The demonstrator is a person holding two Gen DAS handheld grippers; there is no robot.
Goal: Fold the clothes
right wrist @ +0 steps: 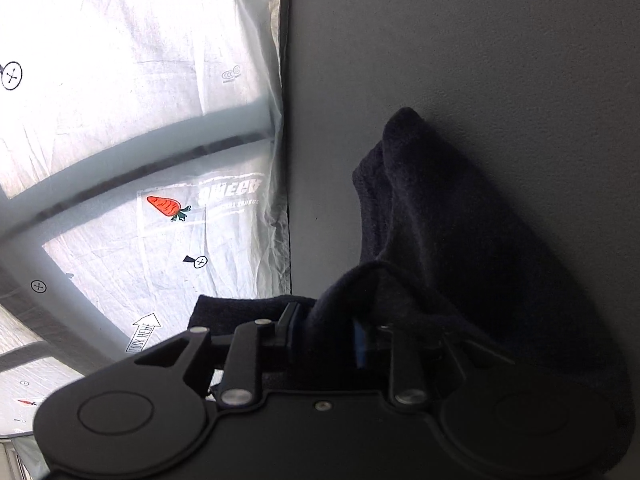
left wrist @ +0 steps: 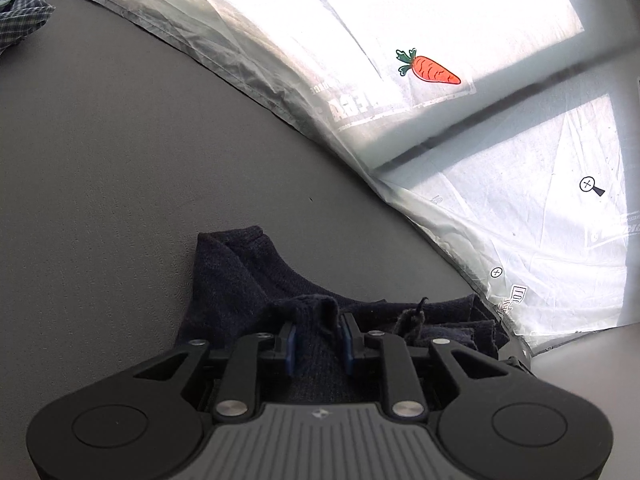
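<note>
A dark navy knit garment (left wrist: 248,280) lies bunched on the grey table (left wrist: 120,160). My left gripper (left wrist: 320,340) is shut on a raised fold of it, which fills the gap between the blue pads. In the right wrist view the same navy garment (right wrist: 440,220) drapes over the table (right wrist: 480,40) and covers the right finger. My right gripper (right wrist: 326,332) is shut on a fold of it near the table edge.
A checked blue shirt (left wrist: 20,20) lies at the far left corner of the table. Beyond the table edge lies crinkled clear plastic sheeting (left wrist: 440,20) with a carrot sticker (left wrist: 430,67) and printed marks, also in the right wrist view (right wrist: 120,80).
</note>
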